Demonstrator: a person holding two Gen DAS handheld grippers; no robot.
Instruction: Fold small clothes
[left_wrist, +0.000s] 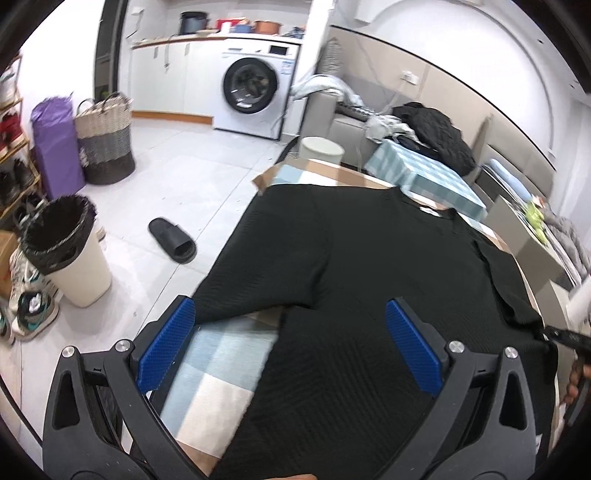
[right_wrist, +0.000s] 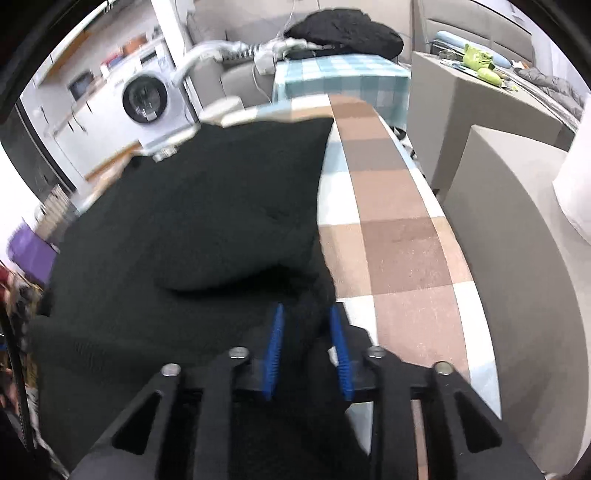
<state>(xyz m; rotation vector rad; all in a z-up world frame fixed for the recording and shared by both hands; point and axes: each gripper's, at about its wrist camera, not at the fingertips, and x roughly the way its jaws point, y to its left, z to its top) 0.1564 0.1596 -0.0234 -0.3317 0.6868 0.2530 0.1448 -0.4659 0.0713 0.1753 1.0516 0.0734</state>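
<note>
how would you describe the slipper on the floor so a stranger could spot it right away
Start at the white washing machine, then follow the pale tiled floor toward the checked table. The slipper lies alone on the tiles between the bin with a black liner and the table: one black open-toed slide.

The black shirt (left_wrist: 351, 266) was cut off at six o'clock in the left view. Motion blur smeared the washing machine (right_wrist: 147, 99) at ten o'clock in the right view. Fabric between the right gripper (right_wrist: 306, 354) pads hid any contact.
</note>
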